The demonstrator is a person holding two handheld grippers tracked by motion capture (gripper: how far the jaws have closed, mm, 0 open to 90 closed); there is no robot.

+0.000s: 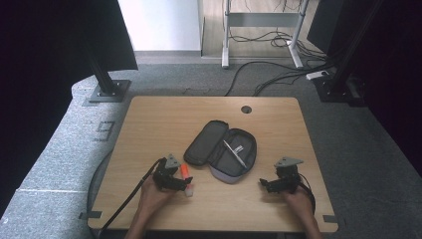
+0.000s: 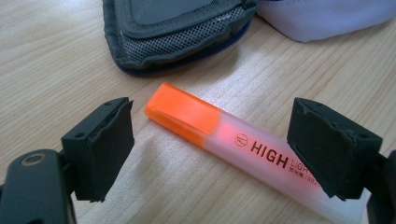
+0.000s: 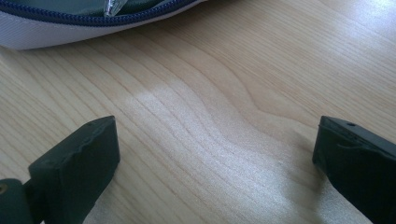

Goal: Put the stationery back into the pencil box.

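Grey speckled carpet surrounds a pale wood-grain table (image 1: pixel 149 124) with rounded corners and a round cable hole near its far edge. At the centre of the high view lies a soft fabric pencil case (image 1: pixel 221 149), unzipped and folded open, its mesh-lined grey flap to the left and its light outer shell to the lower right, with a slim silver pen (image 1: pixel 234 152) inside. Lower left of centre, the left gripper (image 2: pixel 210 149) rests low with its black, rough-edged jaws spread wide either side of an orange highlighter (image 2: pixel 224 144), a flat translucent plastic bar with a brighter orange cap, lying on the wood just beside the case. Lower right, the right gripper (image 3: pixel 215 163) has its jaws wide apart over bare wood.
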